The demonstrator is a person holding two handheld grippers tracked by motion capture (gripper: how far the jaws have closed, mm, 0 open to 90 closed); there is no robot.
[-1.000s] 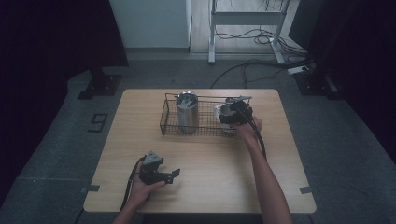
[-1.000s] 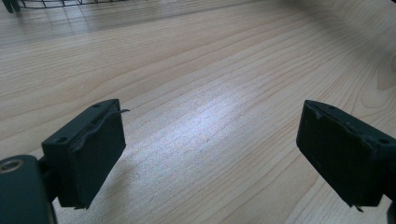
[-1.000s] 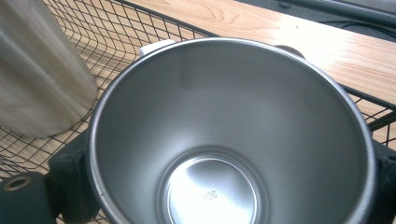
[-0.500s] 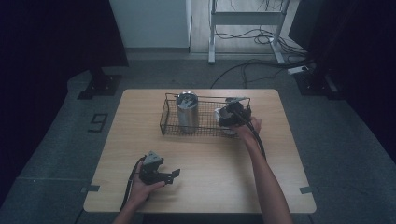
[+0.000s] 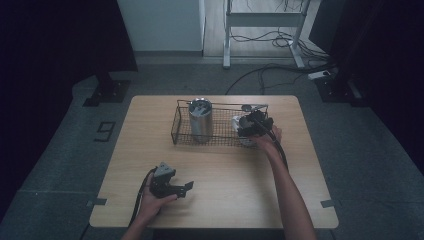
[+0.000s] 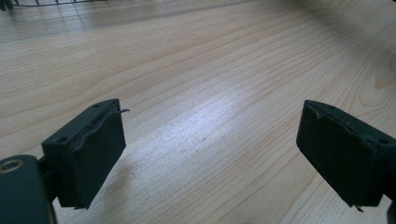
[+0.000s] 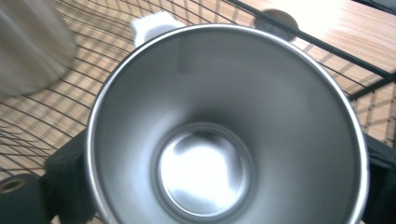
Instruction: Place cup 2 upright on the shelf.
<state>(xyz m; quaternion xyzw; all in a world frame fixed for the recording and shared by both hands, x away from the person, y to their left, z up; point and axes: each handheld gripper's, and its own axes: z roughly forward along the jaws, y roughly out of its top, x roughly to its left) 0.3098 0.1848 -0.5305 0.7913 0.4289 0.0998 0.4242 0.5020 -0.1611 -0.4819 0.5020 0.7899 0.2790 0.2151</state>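
Cup, steel, open mouth up, sits clamped between right tongs inside the wire basket at desk far side. Left tongs near front edge, jaws wide apart over bare wood. Second tumbler stands upright in basket, left of cup.

Right gripper covers most of the shiny steel cup with white handle in the high view — jaw contact can't be read there. In the right gripper view, the cup's rim is cut off at the bottom edge and hides both jaws. Tall steel tumbler is blurred, cropped at the top left — detail unreadable.
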